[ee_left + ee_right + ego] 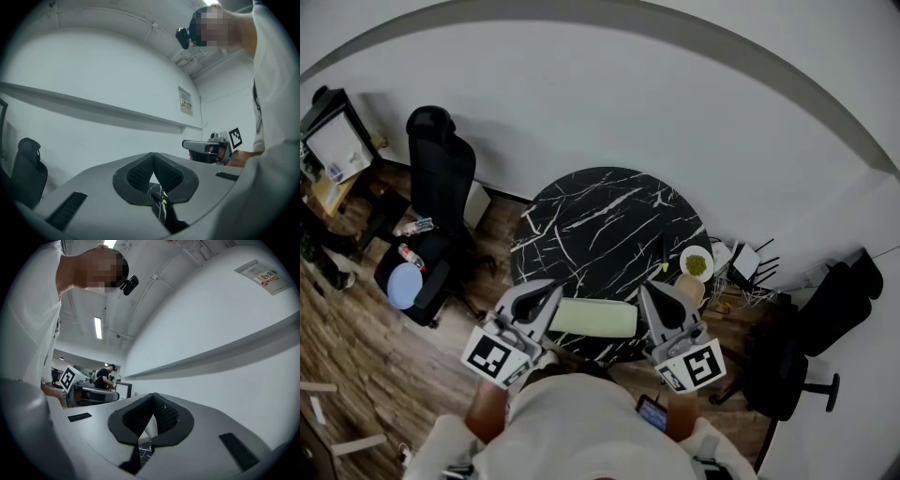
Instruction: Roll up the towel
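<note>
**A:** Where's the towel, and how will it handle?

**B:** The pale green towel (593, 318) lies at the near edge of the round black table (600, 211), between the two grippers. I can't tell whether it is folded or already rolled. It looks soft, light and floppy, so I'd pinch a thin edge, not the bulk.

**A:** And the jaws?

**B:** The left gripper (153, 164) and the right gripper (153, 405) both have their jaws pressed together, with nothing between them. Neither holds the towel.

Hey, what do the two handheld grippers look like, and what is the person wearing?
Both the left gripper and right gripper have pale grey wedge-shaped bodies with black ribbed pads. Each carries a white cube printed with black square markers. The person wears a white top.
</note>
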The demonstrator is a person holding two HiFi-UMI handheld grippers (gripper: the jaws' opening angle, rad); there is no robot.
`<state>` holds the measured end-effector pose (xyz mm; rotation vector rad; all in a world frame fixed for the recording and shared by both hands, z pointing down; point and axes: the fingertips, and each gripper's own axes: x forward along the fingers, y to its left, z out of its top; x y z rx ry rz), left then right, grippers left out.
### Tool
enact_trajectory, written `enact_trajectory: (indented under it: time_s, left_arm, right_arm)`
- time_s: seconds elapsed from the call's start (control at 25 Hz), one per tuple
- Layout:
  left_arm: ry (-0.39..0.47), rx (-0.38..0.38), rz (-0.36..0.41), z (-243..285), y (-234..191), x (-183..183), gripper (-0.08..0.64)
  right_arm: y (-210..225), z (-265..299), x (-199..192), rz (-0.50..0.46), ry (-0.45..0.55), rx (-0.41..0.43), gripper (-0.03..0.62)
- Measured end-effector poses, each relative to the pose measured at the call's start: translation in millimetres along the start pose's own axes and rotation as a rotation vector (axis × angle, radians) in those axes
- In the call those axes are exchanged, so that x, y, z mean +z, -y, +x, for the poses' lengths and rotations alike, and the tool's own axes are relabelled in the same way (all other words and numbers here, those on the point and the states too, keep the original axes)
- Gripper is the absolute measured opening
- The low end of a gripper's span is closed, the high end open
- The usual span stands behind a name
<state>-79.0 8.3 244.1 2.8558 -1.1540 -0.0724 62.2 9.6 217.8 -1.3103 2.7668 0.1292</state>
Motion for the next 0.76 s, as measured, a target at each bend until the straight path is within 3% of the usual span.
enact_trajectory:
  time_s: [0.76]
  left_arm:
    - [0.0,-0.01,-0.007,2.0,2.2,-1.4,0.002]
  right_arm:
    - [0.7,3.3,-2.3,0.007,-0.001,0.007,-0.005]
